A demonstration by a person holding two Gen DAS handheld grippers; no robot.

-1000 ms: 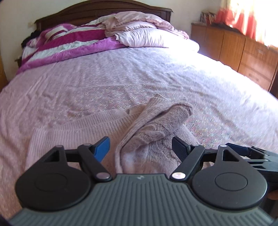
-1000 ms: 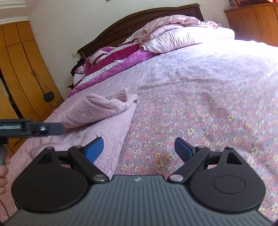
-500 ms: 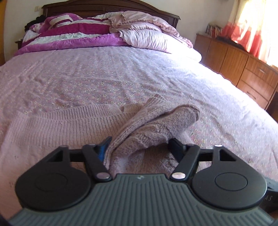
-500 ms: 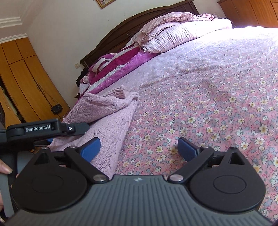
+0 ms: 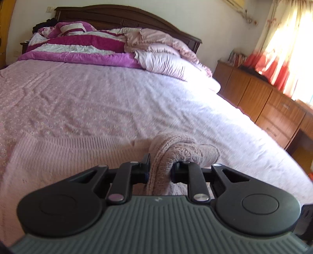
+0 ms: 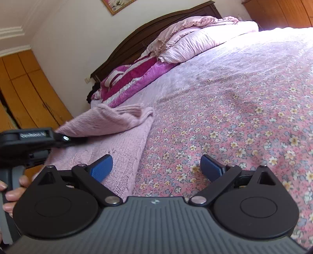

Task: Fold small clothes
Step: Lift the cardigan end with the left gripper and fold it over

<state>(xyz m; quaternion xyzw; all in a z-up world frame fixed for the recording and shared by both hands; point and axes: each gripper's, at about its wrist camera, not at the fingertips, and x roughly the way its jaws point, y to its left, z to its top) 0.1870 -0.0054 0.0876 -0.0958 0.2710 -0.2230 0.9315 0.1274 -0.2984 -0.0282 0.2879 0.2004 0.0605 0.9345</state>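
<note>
On the flowered bedsheet (image 6: 244, 109), a pink knitted sweater (image 5: 64, 156) lay spread flat, with one bunched fold lifted at about 12 o'clock from the left gripper (image 5: 159, 170), whose fingers were clenched on that fold. At 9 o'clock in the right wrist view the same sweater (image 6: 125, 144) lay under the right gripper's left finger, while the right gripper (image 6: 156, 166) hung with its blue pads (image 6: 101, 168) spread apart, grasping nothing. Pillows (image 5: 162, 62) and a magenta quilt (image 5: 82, 48) were piled against the headboard (image 5: 117, 15) at 12 o'clock.
</note>
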